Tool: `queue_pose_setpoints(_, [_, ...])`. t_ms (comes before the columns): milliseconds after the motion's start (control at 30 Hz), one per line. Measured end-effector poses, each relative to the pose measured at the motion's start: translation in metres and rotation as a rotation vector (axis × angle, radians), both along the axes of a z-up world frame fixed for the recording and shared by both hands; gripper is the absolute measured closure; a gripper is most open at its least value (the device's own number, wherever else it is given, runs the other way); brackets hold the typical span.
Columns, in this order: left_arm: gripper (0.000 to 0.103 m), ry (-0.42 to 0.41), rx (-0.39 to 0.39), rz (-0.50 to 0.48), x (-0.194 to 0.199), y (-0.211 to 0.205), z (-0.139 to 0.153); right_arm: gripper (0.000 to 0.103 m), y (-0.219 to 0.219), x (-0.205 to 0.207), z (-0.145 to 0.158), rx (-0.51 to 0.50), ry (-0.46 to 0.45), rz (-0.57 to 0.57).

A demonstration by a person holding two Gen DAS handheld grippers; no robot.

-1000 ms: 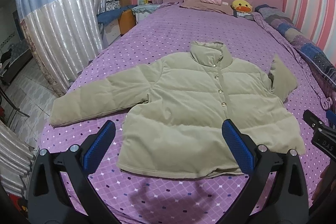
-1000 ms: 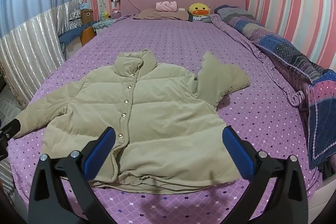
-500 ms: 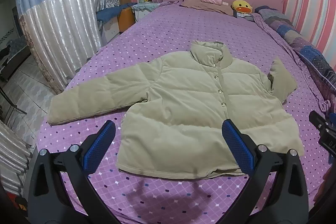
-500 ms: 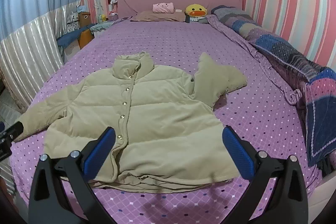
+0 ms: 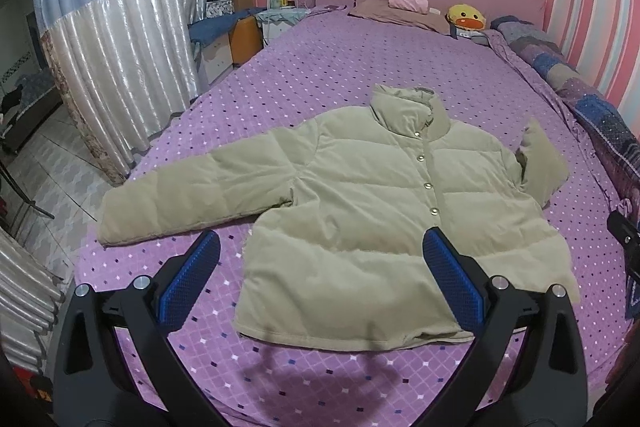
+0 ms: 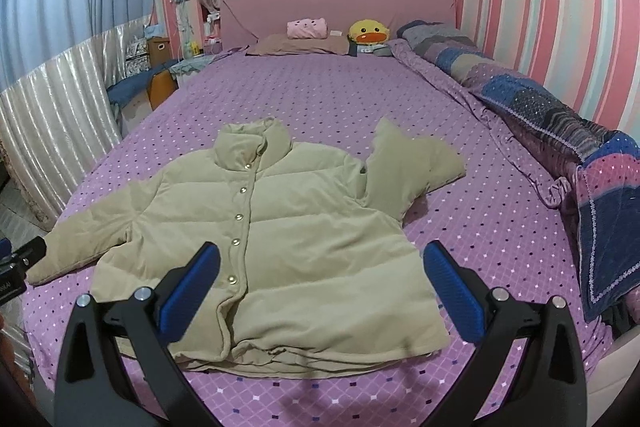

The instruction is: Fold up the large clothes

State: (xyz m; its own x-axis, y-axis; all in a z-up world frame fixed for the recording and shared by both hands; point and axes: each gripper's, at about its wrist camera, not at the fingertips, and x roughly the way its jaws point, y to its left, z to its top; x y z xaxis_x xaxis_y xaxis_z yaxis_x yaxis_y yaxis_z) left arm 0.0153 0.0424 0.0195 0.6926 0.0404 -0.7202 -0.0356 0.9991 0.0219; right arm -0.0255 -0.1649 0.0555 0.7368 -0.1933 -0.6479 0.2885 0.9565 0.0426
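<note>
A beige puffer jacket lies face up on the purple dotted bedspread, buttons closed, collar toward the headboard. Its left sleeve stretches out flat toward the bed's left edge. Its right sleeve is bent and bunched up beside the body. The jacket also shows in the right wrist view, with the bunched sleeve. My left gripper is open and empty, above the jacket's hem. My right gripper is open and empty, above the hem's right half.
A rolled patchwork quilt runs along the bed's right side. Pillows, a pink toy and a yellow duck toy sit at the headboard. Silver curtains and a bedside cabinet stand left of the bed.
Both grippers have drawn back and up a little from the jacket, so it looks slightly smaller and further off. The jacket has not moved. Both grippers stay open.
</note>
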Motion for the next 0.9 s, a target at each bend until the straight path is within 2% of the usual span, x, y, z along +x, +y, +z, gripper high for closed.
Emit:
queue_pose_setpoints(267, [0.003, -0.017, 0.009, 0.004, -0.003, 0.006, 0.006, 0.002, -0.006, -0.002, -0.005, 0.005, 0.013, -0.019])
queue_pose_setpoints(533, [0.003, -0.013, -0.011, 0.052, -0.002, 0.018, 0.008, 0.002, -0.005, 0.003, 0.000, -0.002, 0.009, 0.008])
queue_pose_setpoints(900, [0.003, 0.004, -0.013, 0.075, 0.001, 0.022, -0.003, 0.002, -0.002, 0.014, -0.007, -0.021, 0.037, 0.024])
